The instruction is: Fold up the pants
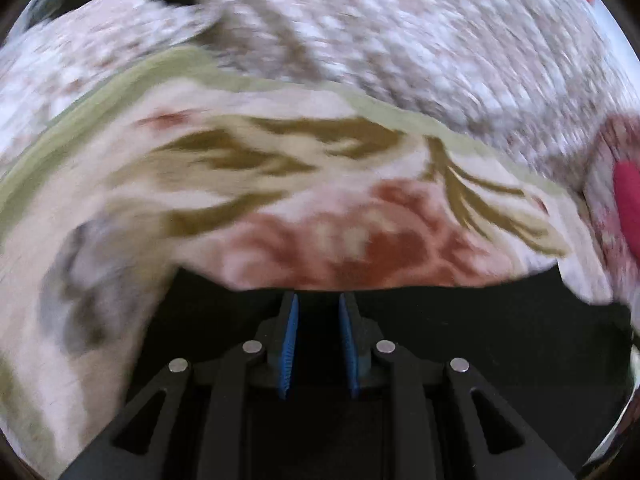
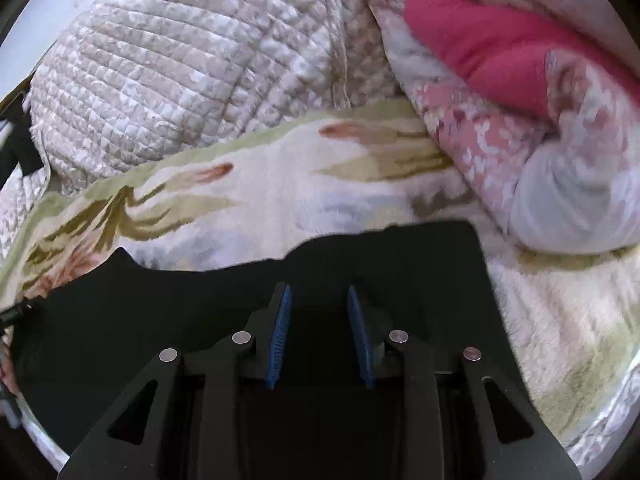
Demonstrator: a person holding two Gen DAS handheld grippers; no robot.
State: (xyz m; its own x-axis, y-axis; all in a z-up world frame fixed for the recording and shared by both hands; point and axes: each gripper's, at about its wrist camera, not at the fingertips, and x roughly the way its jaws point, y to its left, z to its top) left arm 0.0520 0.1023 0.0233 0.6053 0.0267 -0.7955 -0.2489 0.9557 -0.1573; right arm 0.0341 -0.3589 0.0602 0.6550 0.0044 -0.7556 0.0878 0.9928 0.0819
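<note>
The black pants point(image 1: 440, 320) lie flat on a fluffy floral blanket point(image 1: 280, 184), their far edge just beyond my left gripper point(image 1: 318, 298). Its blue pads stand a little apart and nothing shows pinched between them. The left wrist view is smeared by motion. In the right wrist view the pants point(image 2: 400, 256) spread under my right gripper point(image 2: 318, 288), with a squared corner to the right. That gripper's pads are also parted over the dark cloth, with no fold caught in them. The blanket point(image 2: 280, 192) runs on beyond the pants.
A quilted beige-and-white cover point(image 2: 160, 80) is heaped at the back point(image 1: 440, 40). At the right lies a bundled pink-patterned duvet point(image 2: 500, 132) with a bright pink cloth point(image 2: 480, 48) on it, also at the right edge point(image 1: 628, 200). A white wall shows top left.
</note>
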